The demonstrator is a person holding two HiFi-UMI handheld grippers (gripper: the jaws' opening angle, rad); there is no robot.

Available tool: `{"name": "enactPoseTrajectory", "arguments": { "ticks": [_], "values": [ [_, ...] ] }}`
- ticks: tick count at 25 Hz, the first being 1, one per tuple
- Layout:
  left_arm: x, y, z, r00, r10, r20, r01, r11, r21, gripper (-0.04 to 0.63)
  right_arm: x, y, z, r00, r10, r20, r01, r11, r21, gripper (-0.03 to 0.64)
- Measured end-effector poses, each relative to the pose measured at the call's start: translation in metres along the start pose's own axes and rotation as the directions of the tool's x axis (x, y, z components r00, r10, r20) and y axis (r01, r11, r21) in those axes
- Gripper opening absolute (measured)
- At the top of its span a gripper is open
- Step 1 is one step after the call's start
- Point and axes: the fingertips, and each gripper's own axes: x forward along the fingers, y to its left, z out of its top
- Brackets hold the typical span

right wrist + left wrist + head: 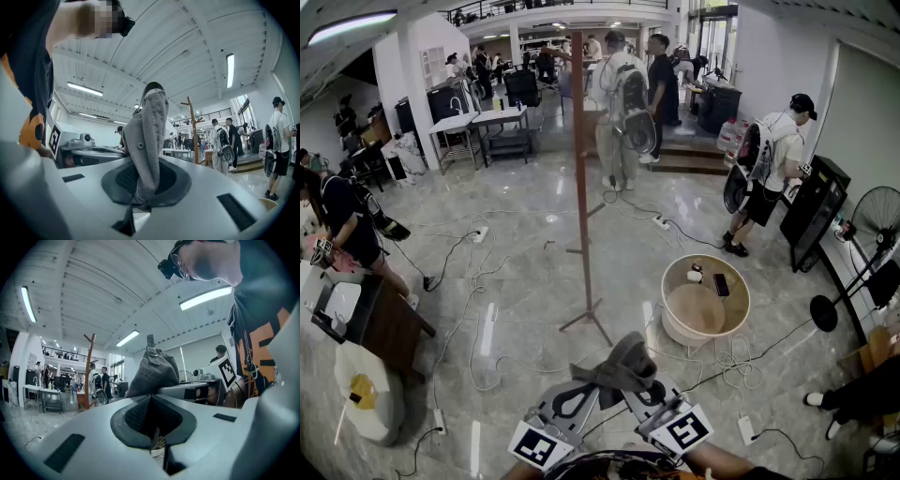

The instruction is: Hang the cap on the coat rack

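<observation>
A grey cap (623, 361) hangs low in the head view, between my two grippers. My right gripper (644, 392) is shut on it. In the right gripper view the cap's fabric (147, 136) rises up from between the dark pads (171, 180) of the right gripper (145, 183). My left gripper (579, 394) sits just left of the cap. In its own view the left gripper (152, 416) has its pads together with nothing between them, and the cap (154, 371) stands beyond, to the right. The brown wooden coat rack (580, 169) stands on the floor ahead, also visible as the coat rack (88, 366) and the coat rack (191, 131).
A round wooden table (705, 298) with a phone on it stands right of the rack's feet. Cables (478, 281) trail over the marble floor. People with backpacks (619, 103) (764, 169) stand behind. A brown desk (389, 328) is at the left and a floor fan (874, 220) at the right.
</observation>
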Motion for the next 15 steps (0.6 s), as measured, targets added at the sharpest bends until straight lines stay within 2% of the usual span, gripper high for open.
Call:
{"name": "enactPoseTrajectory", "arguments": {
  "ticks": [15],
  "values": [
    [-0.043, 0.026, -0.007, 1.000, -0.017, -0.005, 0.017, 1.000, 0.001, 0.023, 0.031, 0.037, -0.004, 1.000, -0.005, -0.007, 0.006, 1.000, 0.028, 0.043]
  ]
}}
